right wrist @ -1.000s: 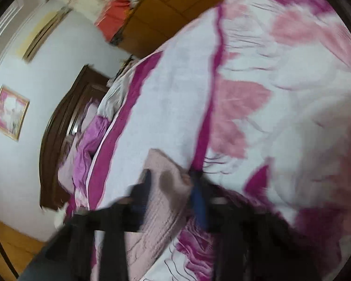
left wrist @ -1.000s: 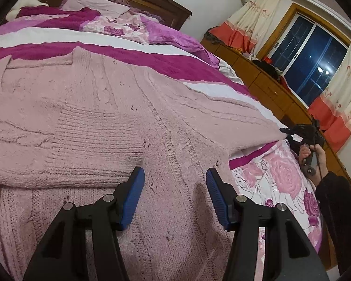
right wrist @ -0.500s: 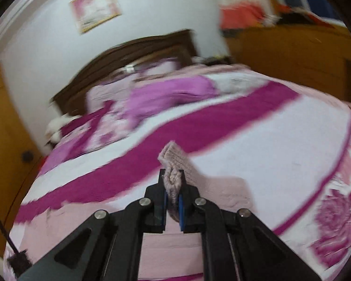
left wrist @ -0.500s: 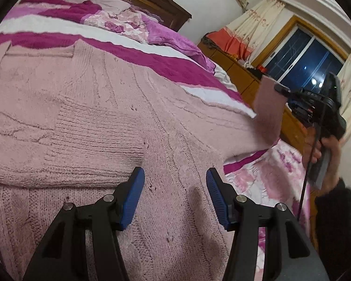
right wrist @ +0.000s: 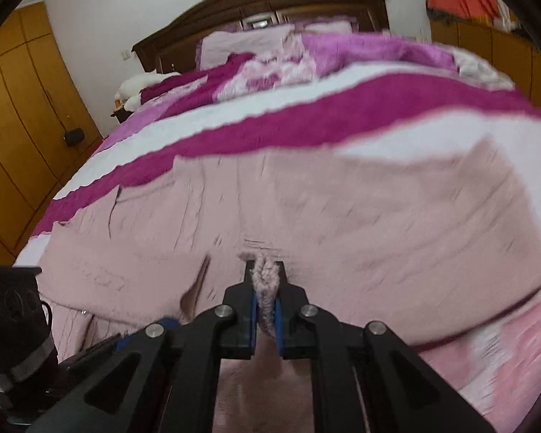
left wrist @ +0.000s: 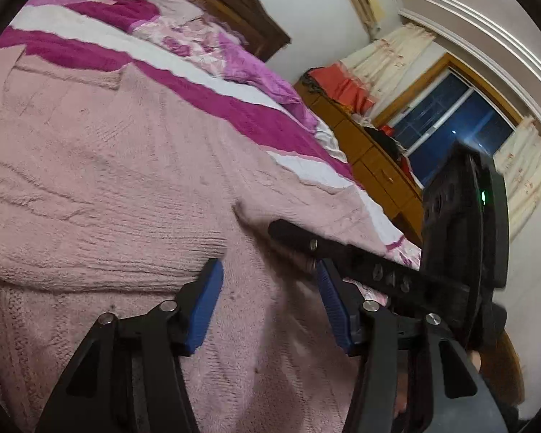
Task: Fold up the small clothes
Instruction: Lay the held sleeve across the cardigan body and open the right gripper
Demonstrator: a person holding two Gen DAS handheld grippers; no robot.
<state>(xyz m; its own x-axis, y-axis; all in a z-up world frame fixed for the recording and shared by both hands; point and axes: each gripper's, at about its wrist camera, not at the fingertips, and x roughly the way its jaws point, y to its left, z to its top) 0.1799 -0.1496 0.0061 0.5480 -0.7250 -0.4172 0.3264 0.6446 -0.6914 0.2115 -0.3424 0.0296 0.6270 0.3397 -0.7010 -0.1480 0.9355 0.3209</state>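
A pale pink knitted sweater [left wrist: 108, 166] lies spread on the bed; it also shows in the right wrist view [right wrist: 342, 216]. Its left sleeve is folded across the body. My left gripper [left wrist: 268, 299] is open and empty, low over the sweater's lower part. My right gripper [right wrist: 265, 288] is shut on the cuff of the right sleeve [right wrist: 267, 278] and holds it over the sweater's body. In the left wrist view the right gripper [left wrist: 292, 232] reaches in from the right, just beyond my left fingers.
The bed has a magenta, white and floral cover [right wrist: 306, 115] with pillows and a dark wooden headboard [right wrist: 263, 3]. Wooden wardrobes [right wrist: 18, 108] stand to the left. A wooden dresser [left wrist: 371, 158] and a curtained window [left wrist: 447, 122] are on the right.
My right gripper has carried the sleeve cuff from the bed's right edge inward over the sweater's body, ending close to my left gripper. My left gripper has stayed open and nearly still.
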